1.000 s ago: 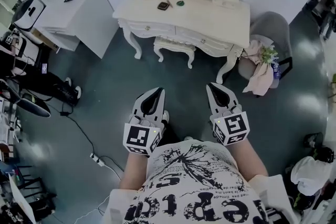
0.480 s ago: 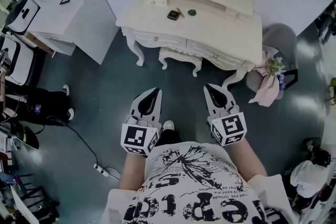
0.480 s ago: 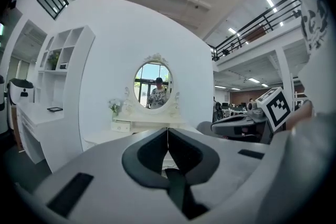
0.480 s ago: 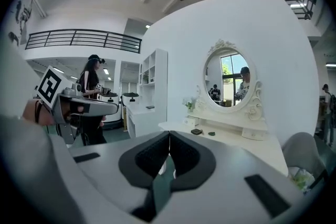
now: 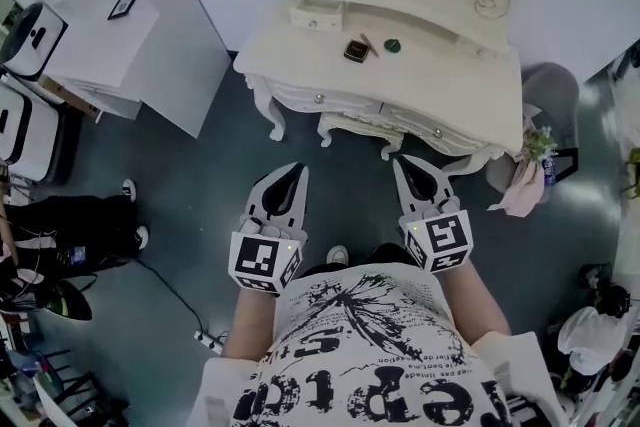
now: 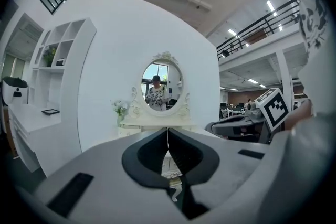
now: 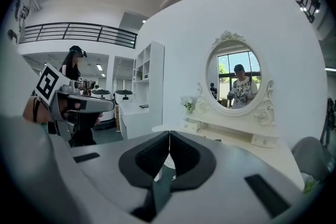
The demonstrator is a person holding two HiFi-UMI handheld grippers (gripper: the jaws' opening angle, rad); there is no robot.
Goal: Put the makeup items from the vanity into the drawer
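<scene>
plainly, both hands reach out from the waist, side by side and apart. the left gripper and right gripper point at the vanity, close to level, with their marker cubes nearest the body. each gripper's jaws are pressed together to a thin seam, and neither has anything between them. both tips hang over the floor, short of the vanity's front drawers. the makeup lies well apart from them, toward the back of the vanity top: a dark square compact, a thin stick just beside it, and a green round piece to the right. the stick's long axis runs slantwise, far end to the left and near end to the right. only the head view shows these items from above. the gripper views look level at the vanity, so its top is seen edge-on. they show instead the oval mirror with a person reflected in it, and each catches the other gripper's cube at its edge.
</scene>
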